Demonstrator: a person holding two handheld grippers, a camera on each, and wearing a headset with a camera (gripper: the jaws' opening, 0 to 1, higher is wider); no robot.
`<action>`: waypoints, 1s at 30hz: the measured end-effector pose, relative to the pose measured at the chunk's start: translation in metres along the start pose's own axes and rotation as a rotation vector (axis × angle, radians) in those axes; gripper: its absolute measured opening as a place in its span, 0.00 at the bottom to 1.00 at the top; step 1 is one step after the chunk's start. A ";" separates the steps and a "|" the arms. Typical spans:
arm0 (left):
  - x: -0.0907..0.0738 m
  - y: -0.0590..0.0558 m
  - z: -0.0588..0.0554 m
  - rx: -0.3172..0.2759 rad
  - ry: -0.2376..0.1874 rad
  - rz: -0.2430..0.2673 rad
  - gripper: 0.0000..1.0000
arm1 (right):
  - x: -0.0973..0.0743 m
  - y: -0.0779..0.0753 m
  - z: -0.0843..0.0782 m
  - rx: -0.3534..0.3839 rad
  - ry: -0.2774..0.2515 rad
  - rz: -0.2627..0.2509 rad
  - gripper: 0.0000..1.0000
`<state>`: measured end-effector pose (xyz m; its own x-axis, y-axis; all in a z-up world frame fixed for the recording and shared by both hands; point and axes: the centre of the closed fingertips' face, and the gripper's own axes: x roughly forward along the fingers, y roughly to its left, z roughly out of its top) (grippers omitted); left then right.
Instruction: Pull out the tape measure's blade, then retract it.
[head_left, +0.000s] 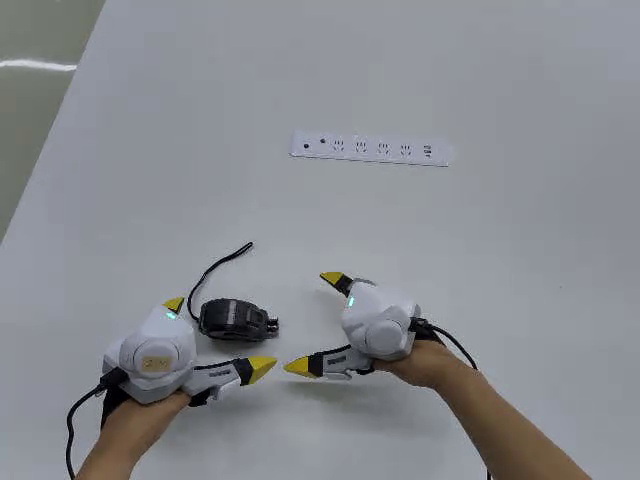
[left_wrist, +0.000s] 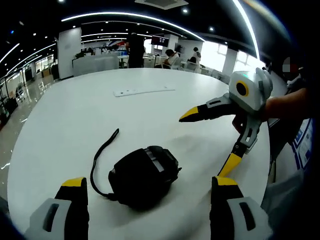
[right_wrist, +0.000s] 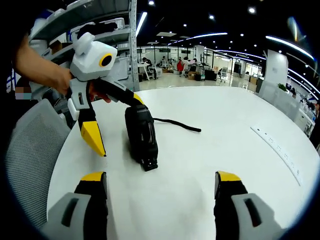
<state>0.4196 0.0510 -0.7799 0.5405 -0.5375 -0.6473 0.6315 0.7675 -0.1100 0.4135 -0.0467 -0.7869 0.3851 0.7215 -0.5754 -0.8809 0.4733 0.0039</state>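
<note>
Tape measure (head_left: 232, 318) on the table (head_left: 470, 250); blade tip too small to make out. Left gripper (head_left: 218, 335) jaws spread wide, straddling the case, contact unclear. Right gripper (head_left: 315, 322) at the case's 3 o'clock, jaws wide apart, holding nothing.

Bright overhead lighting, soft shadows, fisheye-warped edges.

Your right gripper (right_wrist: 160, 179) jaws stand wide apart; tape measure (right_wrist: 142, 134) lies ahead, between left gripper (right_wrist: 119, 125) jaws.
</note>
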 end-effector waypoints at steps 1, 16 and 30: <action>-0.001 0.000 0.000 0.000 -0.007 -0.004 1.00 | -0.002 0.000 0.000 0.001 -0.004 -0.005 0.90; -0.019 -0.013 0.006 0.050 -0.078 -0.072 1.00 | -0.044 0.003 -0.005 0.080 -0.063 -0.091 0.93; -0.038 -0.015 0.002 0.078 -0.116 -0.090 1.00 | -0.086 0.011 -0.022 0.150 -0.102 -0.186 0.93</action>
<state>0.3912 0.0593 -0.7525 0.5372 -0.6430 -0.5459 0.7189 0.6875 -0.1023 0.3648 -0.1141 -0.7552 0.5693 0.6584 -0.4923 -0.7443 0.6671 0.0314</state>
